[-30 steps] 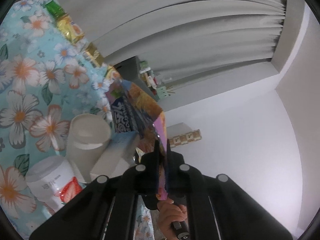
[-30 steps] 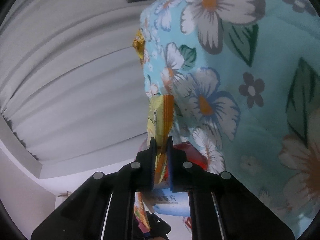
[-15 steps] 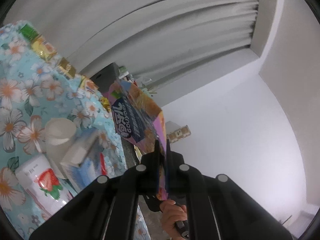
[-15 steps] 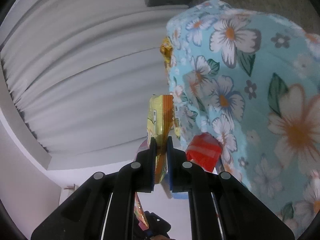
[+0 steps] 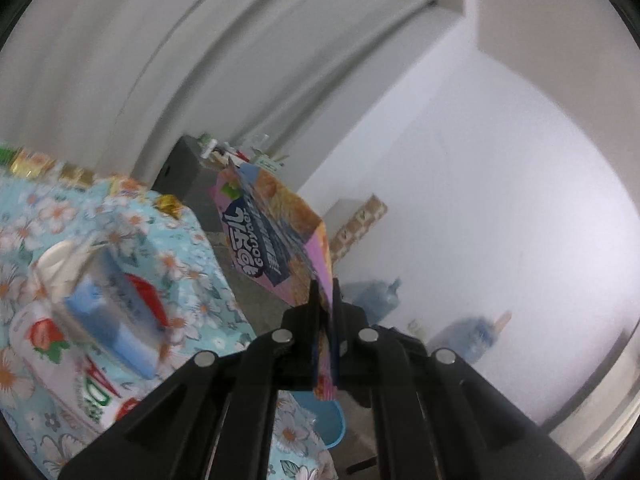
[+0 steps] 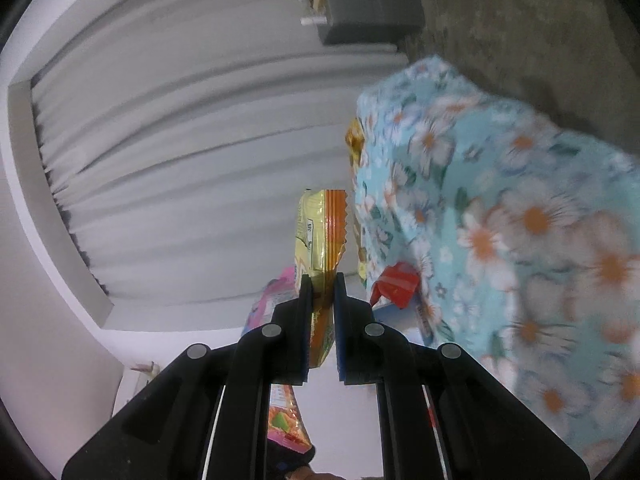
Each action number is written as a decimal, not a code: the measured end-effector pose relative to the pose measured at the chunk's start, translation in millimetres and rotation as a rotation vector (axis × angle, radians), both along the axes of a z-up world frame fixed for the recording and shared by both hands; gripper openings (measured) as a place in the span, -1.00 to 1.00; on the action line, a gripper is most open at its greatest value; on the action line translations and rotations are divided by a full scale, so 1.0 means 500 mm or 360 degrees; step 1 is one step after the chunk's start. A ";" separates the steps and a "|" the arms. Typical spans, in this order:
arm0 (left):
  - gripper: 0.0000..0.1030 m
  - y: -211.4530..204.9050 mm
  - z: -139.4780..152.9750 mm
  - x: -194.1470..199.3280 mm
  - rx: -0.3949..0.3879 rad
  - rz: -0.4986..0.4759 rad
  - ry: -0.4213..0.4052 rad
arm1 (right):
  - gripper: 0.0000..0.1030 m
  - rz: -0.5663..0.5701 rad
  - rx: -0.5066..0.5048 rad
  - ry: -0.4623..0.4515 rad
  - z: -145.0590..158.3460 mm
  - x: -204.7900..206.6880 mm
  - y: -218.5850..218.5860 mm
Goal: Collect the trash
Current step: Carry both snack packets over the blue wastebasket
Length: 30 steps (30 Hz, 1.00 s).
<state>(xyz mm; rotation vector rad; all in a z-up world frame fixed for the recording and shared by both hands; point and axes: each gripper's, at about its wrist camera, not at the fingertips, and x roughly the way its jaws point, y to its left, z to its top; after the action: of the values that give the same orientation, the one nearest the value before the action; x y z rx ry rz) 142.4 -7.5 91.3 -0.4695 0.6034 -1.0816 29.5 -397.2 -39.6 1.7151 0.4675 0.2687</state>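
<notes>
Left tool pinches a pink-and-blue printed snack bag, frame centre. Right tool pinches a yellow-and-orange foil wrapper, centre, beside the floral-clothed bench.

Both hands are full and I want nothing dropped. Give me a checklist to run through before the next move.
1. Left gripper shut on the pink bag: ok.
2. Right gripper shut on the yellow wrapper: ok.
3. Both pieces lifted off the tablecloth: ok.
4. Bin located: cannot tell; a blue tub shows under the left gripper, but its use is unclear.
5. Table finished: not ok; a red wrapper, a strawberry cup and gold wrappers remain on it.
</notes>
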 end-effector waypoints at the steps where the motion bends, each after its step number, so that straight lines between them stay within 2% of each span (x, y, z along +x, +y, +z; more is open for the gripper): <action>1: -0.95 -0.017 0.004 -0.012 0.0030 -0.0023 -0.0031 | -0.84 -0.0014 -0.0001 -0.0001 0.000 -0.017 -0.008; 6: -0.94 -0.135 0.006 -0.069 0.0199 -0.0168 -0.0153 | -0.84 -0.0141 -0.0043 0.0040 -0.008 -0.126 -0.086; 10: -0.94 -0.240 -0.012 -0.099 0.0363 -0.0284 -0.0162 | -0.84 -0.0253 -0.0188 0.0134 -0.008 -0.199 -0.142; 17: -0.94 -0.451 -0.085 -0.155 0.0680 -0.0541 -0.0167 | -0.83 -0.0446 -0.0533 0.0465 -0.029 -0.342 -0.238; 22: -0.93 -0.596 -0.156 -0.200 0.0882 -0.0708 -0.0147 | -0.83 -0.0515 -0.0580 0.0672 -0.095 -0.381 -0.272; 26: -0.93 -0.710 -0.229 -0.219 0.1013 -0.0821 -0.0073 | -0.82 -0.0537 -0.0598 0.0831 -0.155 -0.389 -0.296; 30: -0.93 -0.792 -0.293 -0.237 0.1120 -0.0897 -0.0026 | -0.78 -0.0571 -0.0534 0.0926 -0.227 -0.399 -0.332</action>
<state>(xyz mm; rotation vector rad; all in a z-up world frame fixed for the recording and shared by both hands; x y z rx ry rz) 24.1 -403.2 -55.2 0.3458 1.0816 -1.3024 -169.9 -563.4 -153.2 1.4918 0.5748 -0.5554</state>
